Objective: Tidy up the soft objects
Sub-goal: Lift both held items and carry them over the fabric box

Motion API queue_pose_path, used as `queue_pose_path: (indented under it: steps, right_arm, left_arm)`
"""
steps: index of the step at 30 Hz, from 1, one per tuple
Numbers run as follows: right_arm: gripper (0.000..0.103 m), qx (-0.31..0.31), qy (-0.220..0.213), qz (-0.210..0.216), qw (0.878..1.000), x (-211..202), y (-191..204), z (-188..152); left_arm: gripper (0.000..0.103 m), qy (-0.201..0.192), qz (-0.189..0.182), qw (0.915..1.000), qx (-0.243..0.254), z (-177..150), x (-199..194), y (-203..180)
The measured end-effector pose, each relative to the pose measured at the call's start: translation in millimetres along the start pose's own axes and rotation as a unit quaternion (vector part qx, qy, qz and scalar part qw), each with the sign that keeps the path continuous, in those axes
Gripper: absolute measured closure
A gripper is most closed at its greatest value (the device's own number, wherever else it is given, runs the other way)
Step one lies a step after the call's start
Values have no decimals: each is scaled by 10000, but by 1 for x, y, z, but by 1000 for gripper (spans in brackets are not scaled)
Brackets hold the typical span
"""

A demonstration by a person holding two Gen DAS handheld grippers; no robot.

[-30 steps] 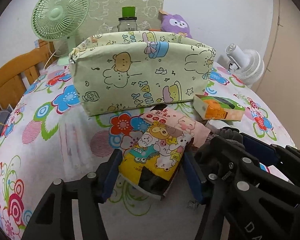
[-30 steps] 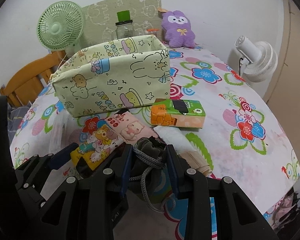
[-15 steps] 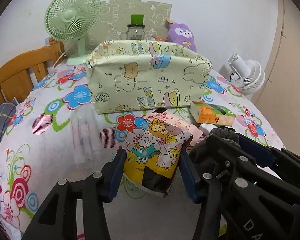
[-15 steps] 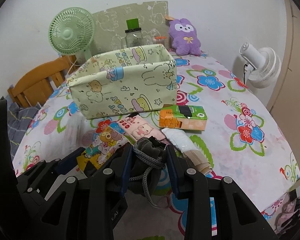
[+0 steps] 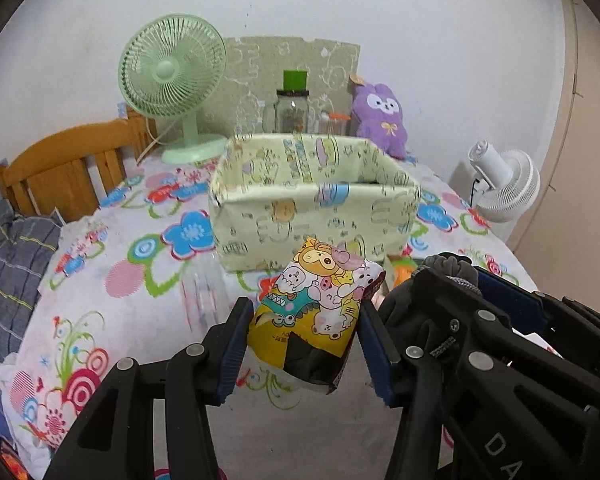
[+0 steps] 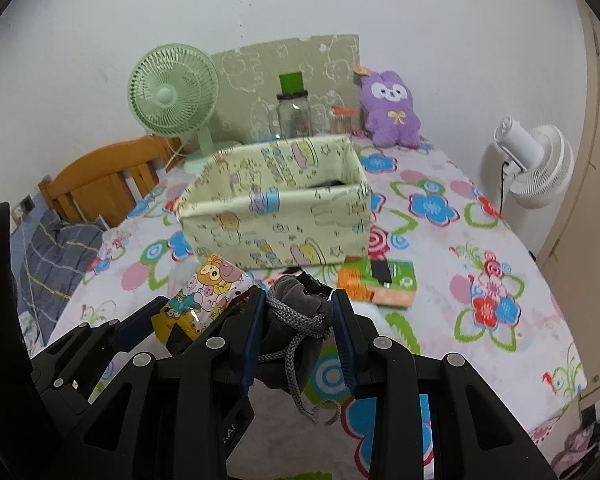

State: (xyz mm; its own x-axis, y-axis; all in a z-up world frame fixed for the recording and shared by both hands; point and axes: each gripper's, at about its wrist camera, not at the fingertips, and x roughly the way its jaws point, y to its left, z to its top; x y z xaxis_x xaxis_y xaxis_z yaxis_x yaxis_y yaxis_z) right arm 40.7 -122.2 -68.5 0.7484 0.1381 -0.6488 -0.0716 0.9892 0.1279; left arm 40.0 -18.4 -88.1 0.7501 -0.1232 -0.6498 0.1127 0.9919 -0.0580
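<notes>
Two fans are counted: one green fan (image 6: pixel 172 92) at upper left, one white fan (image 6: pixel 540 164) at right. One fabric bin (image 6: pixel 276 220), one purple plush (image 6: pixel 390 110), one glass jar (image 6: pixel 294 114) and two held soft items are noted.

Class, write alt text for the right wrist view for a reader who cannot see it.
The right gripper is shut on a grey drawstring pouch, held above a flowered tablecloth. Ahead stands an open pale green fabric box, with an orange and green tissue pack beside it. At lower left, the left gripper holds a cartoon-printed packet.
</notes>
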Motion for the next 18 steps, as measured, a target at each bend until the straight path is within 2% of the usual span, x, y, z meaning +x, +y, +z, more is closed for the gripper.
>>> queue_pose_path:
  steps: [18]
  right_arm:
    - [66, -183, -397, 206, 9988, -19, -7, 44]
  left_arm:
    - [49, -451, 420, 9981, 38, 43, -23, -14]
